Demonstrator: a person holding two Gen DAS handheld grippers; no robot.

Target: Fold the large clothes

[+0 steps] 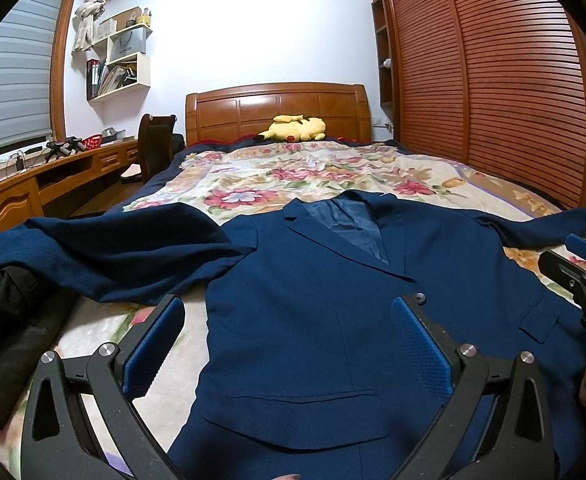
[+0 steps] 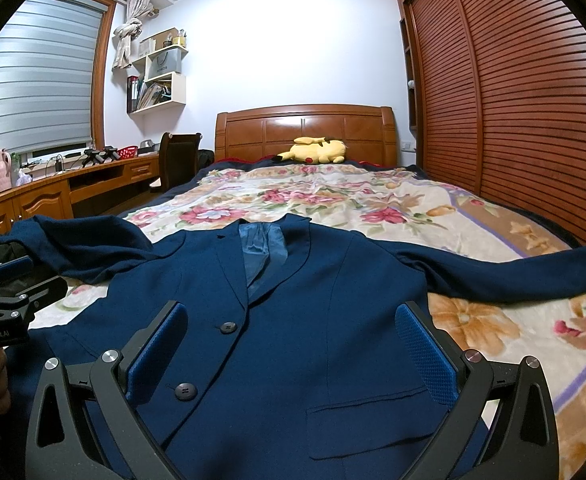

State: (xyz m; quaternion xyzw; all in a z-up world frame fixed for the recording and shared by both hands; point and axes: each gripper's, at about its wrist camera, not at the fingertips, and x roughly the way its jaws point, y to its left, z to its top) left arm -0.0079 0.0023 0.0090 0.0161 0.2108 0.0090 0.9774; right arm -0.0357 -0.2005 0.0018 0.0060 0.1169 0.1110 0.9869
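Both wrist fisheyes sit low at the foot of the floral-blanketed bed [image 1: 253,176], facing its wooden headboard [image 1: 277,110], close above the spread navy-blue suit jacket [image 1: 313,312]. The 2 views share jacket, bed and louvred wooden wardrobe [image 2: 533,92]; each catches the other gripper at its edge.

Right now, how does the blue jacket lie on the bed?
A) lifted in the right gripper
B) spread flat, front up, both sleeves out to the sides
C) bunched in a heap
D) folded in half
B: the blue jacket lies flat on the floral blanket, buttons and lapels up, sleeves spread; both the left gripper and the right gripper are open above it.
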